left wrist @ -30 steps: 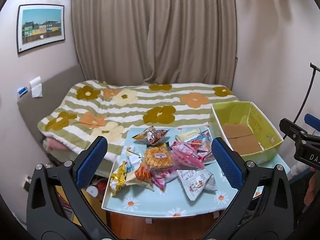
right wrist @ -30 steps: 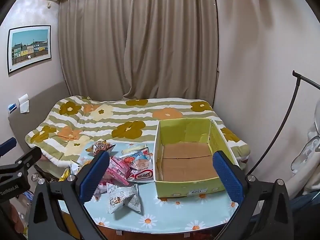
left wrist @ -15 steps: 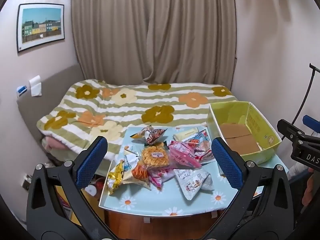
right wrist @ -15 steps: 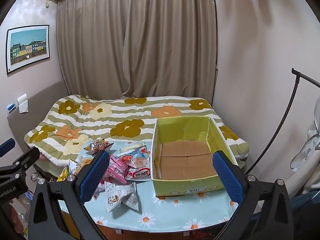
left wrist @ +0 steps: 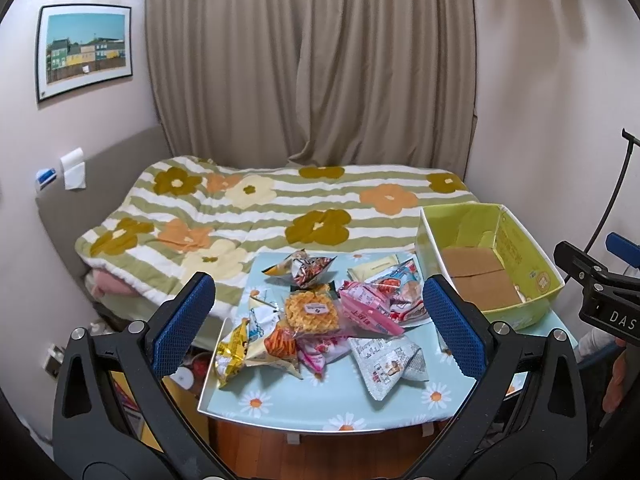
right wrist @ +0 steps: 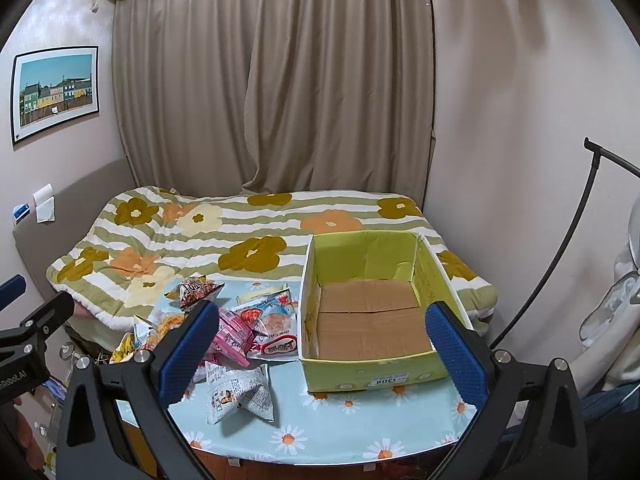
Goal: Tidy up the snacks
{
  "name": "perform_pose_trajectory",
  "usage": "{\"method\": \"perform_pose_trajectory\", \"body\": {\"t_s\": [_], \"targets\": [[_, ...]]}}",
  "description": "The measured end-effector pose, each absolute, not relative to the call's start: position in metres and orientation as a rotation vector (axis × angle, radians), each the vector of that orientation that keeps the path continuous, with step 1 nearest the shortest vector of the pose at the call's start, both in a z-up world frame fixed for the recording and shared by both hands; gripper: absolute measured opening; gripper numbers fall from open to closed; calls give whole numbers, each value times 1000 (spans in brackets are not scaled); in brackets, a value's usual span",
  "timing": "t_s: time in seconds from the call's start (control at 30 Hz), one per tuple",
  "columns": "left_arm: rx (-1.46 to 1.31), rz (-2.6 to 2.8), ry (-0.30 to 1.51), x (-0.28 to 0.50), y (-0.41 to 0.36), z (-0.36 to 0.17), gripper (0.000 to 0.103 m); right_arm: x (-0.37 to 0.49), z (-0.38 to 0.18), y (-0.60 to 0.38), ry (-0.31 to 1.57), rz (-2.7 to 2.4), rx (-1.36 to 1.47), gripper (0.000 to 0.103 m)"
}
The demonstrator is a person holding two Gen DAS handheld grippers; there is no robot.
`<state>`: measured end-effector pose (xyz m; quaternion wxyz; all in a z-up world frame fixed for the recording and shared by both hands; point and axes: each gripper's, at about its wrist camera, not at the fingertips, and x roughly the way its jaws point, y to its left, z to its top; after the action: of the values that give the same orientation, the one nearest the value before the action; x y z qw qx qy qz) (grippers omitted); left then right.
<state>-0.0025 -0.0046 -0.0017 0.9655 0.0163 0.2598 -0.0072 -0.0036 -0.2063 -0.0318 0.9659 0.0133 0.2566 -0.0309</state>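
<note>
I hold both grippers above the counter (right wrist: 352, 432), jaws wide apart and empty. The snacks (left wrist: 320, 320) lie heaped at lower centre; the box (right wrist: 372, 376) at right holds nothing. Sorting hasn't begun, I judge; next, my left gripper (left wrist: 316, 320) must descend onto one packet.

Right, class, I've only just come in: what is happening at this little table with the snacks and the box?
A person holds a tool in each hand above a small table. Both the left tool and the right tool are open and hold nothing. A heap of snack packets lies on the table beside a green cardboard box, which looks empty. No packet has been put away yet.
</note>
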Motion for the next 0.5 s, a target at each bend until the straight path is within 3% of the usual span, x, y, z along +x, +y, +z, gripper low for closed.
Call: {"method": "perform_pose_trajectory", "body": {"t_s": [0.5], "targets": [[34, -13, 528, -2, -7, -3, 103, -2, -32, -206, 524, -62, 25, 103]]}}
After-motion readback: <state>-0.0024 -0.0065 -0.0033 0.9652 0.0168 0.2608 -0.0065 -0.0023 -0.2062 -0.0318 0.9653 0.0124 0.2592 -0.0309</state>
